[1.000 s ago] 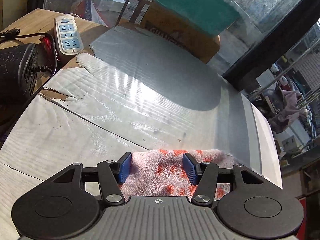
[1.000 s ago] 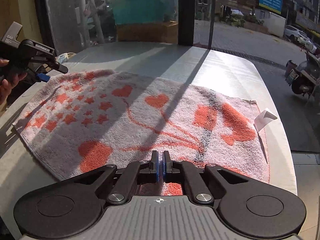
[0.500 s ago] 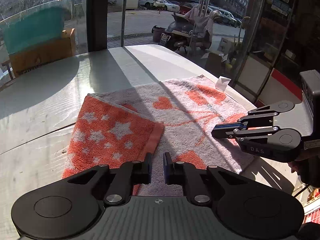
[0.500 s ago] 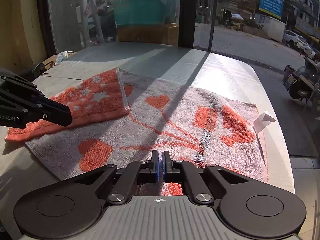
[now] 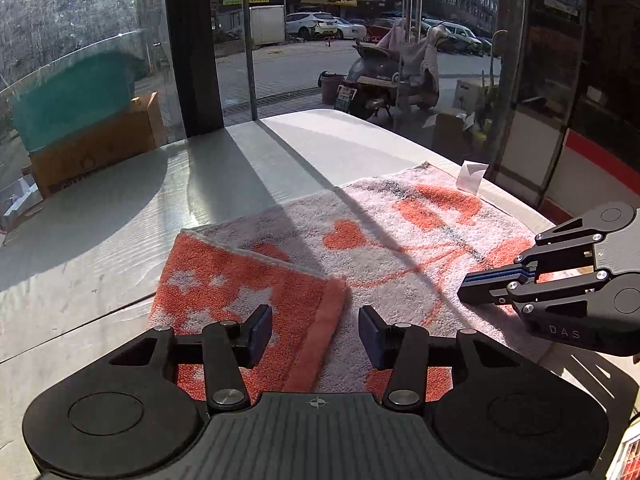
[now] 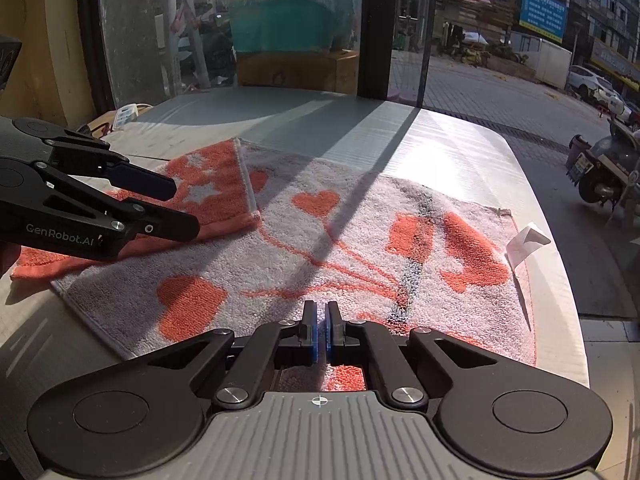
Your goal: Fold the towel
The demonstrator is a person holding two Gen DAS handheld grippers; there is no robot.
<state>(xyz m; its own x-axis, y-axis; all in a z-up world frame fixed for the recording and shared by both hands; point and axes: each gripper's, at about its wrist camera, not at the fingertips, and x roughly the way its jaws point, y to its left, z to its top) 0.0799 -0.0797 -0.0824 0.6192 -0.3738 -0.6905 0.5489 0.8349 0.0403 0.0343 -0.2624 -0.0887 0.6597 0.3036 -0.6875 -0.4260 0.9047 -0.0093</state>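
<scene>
Left gripper [image 5: 315, 330] jaws opening above the towel [image 5: 384, 256] flap at lower centre; right gripper [image 6: 320, 332] pressed together at lower centre, holding nothing visible

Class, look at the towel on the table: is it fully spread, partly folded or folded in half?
Partly folded. One end of the towel is turned over as an orange starred flap lying on the pale heart-printed side; the rest lies flat.

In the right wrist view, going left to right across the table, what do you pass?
Left tool → folded orange star flap → small heart → grey stripe → white tag at the towel's edge.
</scene>
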